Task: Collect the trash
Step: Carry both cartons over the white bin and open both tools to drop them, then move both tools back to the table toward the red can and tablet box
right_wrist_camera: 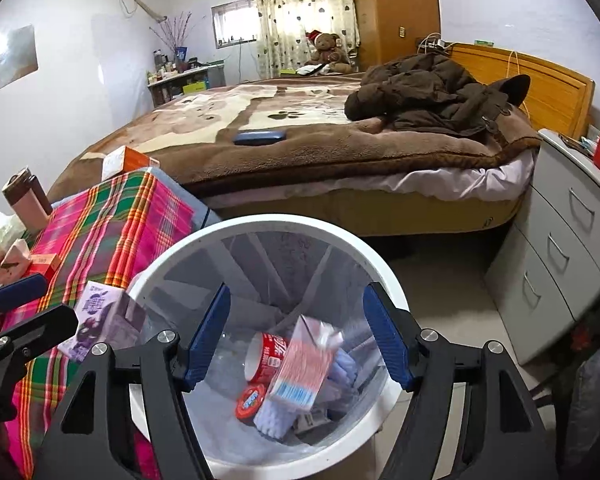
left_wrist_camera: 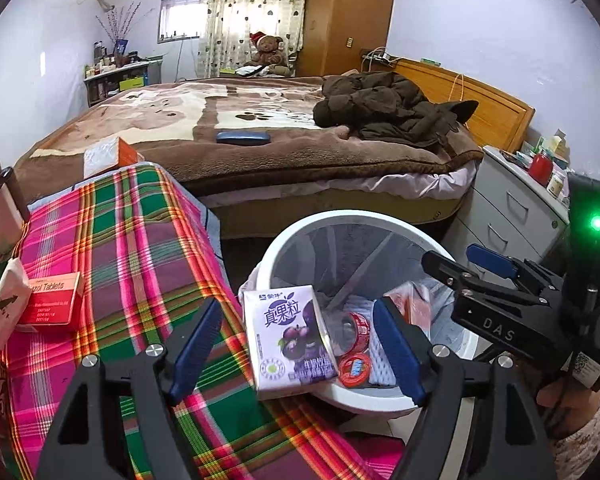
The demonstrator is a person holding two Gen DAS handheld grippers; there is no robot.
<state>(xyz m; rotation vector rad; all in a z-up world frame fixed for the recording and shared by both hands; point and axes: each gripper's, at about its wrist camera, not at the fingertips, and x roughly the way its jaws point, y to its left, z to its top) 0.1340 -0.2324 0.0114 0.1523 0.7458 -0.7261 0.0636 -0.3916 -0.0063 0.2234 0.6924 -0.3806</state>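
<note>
Both my left gripper (left_wrist_camera: pixel 298 344) and right gripper (right_wrist_camera: pixel 296 334) gape empty over the white bin (right_wrist_camera: pixel 340 236), purple 真果粒 carton (left_wrist_camera: pixel 288 340) loose between the left pads, "Tablets" box (left_wrist_camera: pixel 54 300) on the cloth.

bed: wide bed under a brown paw-print fleece blanket (left_wrist_camera: pixel 204 120), filling the middle
coat: dark brown padded coat (left_wrist_camera: pixel 388 108), crumpled on the blanket at 2 o'clock
case: dark blue oblong case (left_wrist_camera: pixel 242 137), flat on the blanket
bear: brown teddy bear in a red hat (left_wrist_camera: pixel 269 49), at 12 o'clock
drawers: grey metal drawer cabinet (right_wrist_camera: pixel 568 240), at 3 o'clock
</note>
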